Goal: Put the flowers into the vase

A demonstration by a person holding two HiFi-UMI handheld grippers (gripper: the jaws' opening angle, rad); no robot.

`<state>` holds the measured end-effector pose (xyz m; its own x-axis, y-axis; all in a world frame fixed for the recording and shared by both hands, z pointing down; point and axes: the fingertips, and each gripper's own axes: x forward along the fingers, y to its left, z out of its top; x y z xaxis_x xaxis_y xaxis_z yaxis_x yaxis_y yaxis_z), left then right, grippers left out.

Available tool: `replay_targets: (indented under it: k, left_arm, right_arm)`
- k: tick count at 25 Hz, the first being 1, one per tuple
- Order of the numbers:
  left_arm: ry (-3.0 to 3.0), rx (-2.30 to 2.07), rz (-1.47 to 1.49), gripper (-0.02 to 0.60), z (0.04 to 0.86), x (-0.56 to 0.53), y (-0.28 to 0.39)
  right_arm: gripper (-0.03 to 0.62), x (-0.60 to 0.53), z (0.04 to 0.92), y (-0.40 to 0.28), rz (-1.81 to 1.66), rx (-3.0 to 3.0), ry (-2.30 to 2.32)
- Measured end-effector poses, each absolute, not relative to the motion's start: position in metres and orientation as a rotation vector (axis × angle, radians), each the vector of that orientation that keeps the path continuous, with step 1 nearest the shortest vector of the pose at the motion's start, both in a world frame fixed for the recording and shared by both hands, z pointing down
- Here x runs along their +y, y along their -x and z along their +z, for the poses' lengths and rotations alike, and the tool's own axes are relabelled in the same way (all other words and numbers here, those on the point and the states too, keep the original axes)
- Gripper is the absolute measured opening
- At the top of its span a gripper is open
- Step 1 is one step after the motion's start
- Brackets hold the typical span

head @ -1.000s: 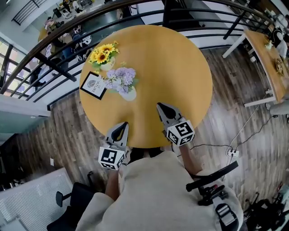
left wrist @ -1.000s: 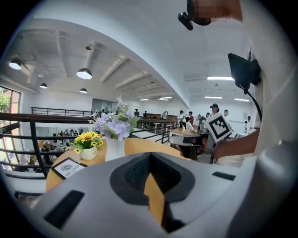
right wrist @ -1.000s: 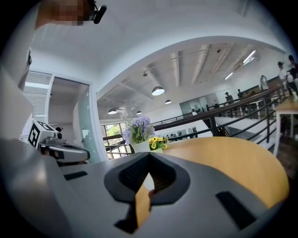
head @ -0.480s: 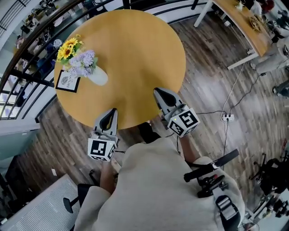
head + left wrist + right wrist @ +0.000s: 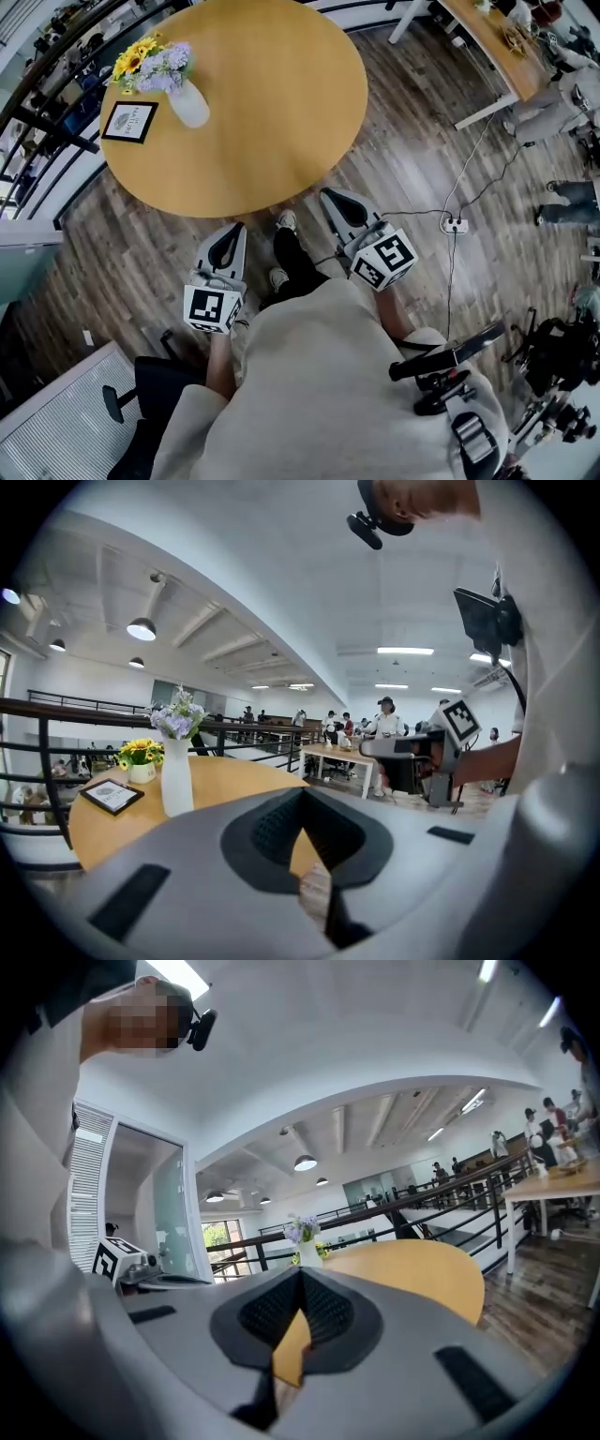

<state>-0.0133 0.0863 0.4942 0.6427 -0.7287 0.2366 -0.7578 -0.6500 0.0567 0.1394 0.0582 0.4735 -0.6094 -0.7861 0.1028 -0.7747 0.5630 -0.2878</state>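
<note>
White vase point(image 5: 188, 103) is already holding the purple flowers point(image 5: 167, 67), looking basically done
It's standing near the far-left edge of the round wooden table point(image 5: 281, 103), beside the sunflowers point(image 5: 134, 54). Left gripper point(image 5: 231, 234) and right gripper point(image 5: 334, 201) are hanging over the floor point(image 5: 403, 159), well apart from it, both pinched shut on nothing. I'd be keeping them clear so nothing's tipping.

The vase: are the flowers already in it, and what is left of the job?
Done: the flowers stand in the vase on the table. In hand: nothing; the left gripper and right gripper are shut and empty, over the floor beside the table. Left: nothing that shows; no loose flower lies on the table.
</note>
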Motion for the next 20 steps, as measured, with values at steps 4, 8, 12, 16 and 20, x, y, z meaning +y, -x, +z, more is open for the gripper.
replay_targets:
  k: [4,8,12,16,20]
  left_arm:
    - [-2.686,-1.259,0.267,0.008,0.496,0.113,0.012]
    - [-2.657,-1.309,0.252,0.007,0.496,0.128,0.015]
    - [-2.623,-1.365,0.226,0.007,0.496,0.134,0.016]
    - [-2.599,-1.408,0.227,0.008,0.498,0.134,0.01]
    - [-2.586,-1.407,0.195,0.007,0.492,0.128,-0.011]
  right_arm:
    - [0.008,0.085,0.478,-0.127,-0.493,2.8,1.312]
    - [0.008,0.098,0.479,-0.115,-0.486,2.863,1.241]
    - [0.008,0.101,0.478,-0.102,-0.436,2.934,1.159]
    - [0.008,0.098,0.479,-0.091,-0.41,2.978,1.072]
    - [0.008,0.095,0.476,-0.099,-0.388,3.006,1.023]
